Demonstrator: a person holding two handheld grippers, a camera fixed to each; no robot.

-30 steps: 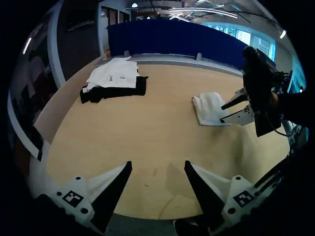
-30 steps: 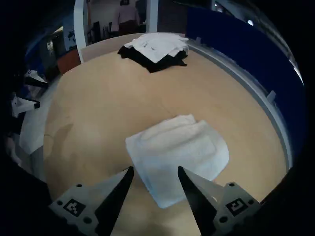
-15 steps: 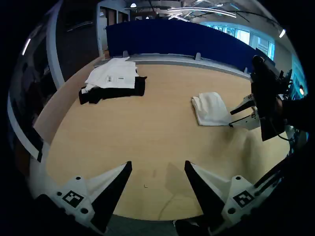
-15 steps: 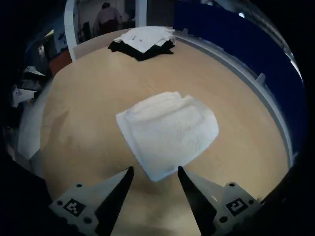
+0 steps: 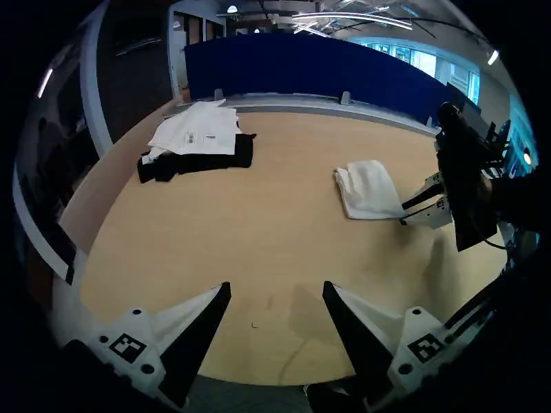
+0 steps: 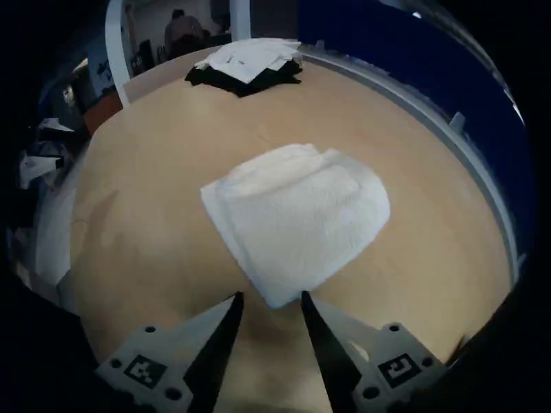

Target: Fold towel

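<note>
1. A wide, pale wooden surface [image 5: 262, 206] with a curved edge. A blue partition [image 5: 310, 69] runs along its far edge.
2. A pile of black and white clothes [image 5: 196, 141] sits near the far edge, well apart from the towel.
3. The white towel [image 6: 296, 220], already folded into a thick rectangle, lies flat near the edge where the right tongs [image 6: 271, 294] wait.
4. The right tongs are parted narrowly. The towel's nearest corner lies between their tips and does not look pinched yet. The left tongs [image 5: 275, 284] are spread wide and empty, over bare wood at the near edge.
5. The step in hand is probably gripping that corner. It would go best with one side of the tongs slid under every layer before closing, followed by a low lift.
6. Square black-and-white markers [image 5: 127, 346] sit on the tongs. Small tags [image 5: 200, 138] on the white clothes are too small to read.
</note>
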